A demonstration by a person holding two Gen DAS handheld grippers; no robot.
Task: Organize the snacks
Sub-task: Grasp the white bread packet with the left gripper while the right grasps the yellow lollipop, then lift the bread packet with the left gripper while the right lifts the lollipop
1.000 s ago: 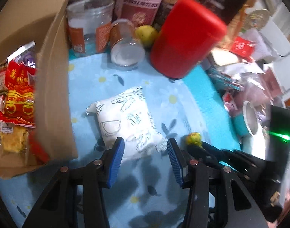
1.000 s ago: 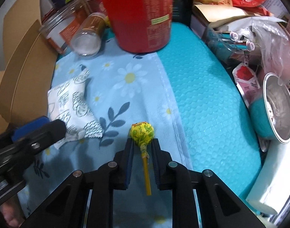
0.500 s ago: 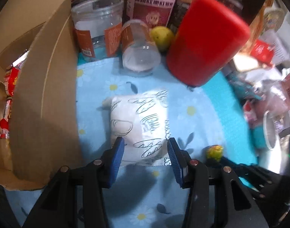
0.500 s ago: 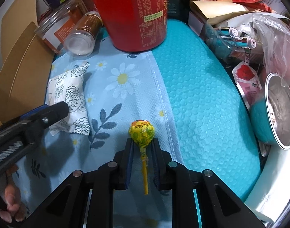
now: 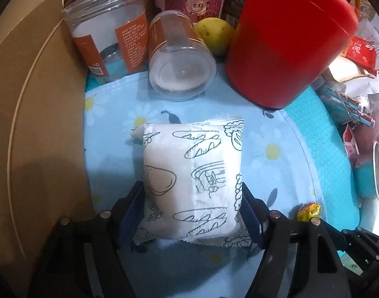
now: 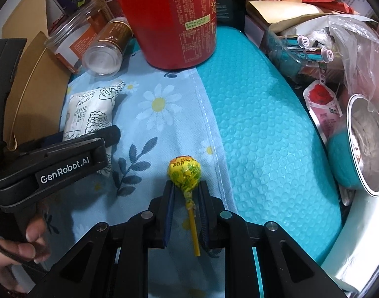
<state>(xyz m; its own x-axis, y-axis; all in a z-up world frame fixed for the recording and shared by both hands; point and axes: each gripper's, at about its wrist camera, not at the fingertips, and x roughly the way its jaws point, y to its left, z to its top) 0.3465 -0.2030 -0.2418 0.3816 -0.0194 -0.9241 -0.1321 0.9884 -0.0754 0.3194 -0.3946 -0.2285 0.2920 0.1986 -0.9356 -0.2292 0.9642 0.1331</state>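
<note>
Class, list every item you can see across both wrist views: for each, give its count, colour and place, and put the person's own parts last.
Snack packet: 1, white with line drawings, between the left jaws.
Lollipop: 1, yellow wrapper, in the right jaws.
Canister: 1, red, behind the packet.
Clear jars: 2, orange labels, one on its side.
Fruit: 1, yellow, behind the jars.
Cardboard box: 1, brown, left.
Bowl: 1, teal and steel, right.
Left hand-held gripper: 1, black, jaws opening.
Right hand-held gripper: 1, black, closed.

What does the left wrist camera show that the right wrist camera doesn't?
Left wrist only: a yellow fruit behind the tipped jar. Right wrist only: the metal bowl, a hand, and the lollipop's stick between the right tool's pads. Both: the bread packet, red canister, lollipop, and the opening left tool.
</note>
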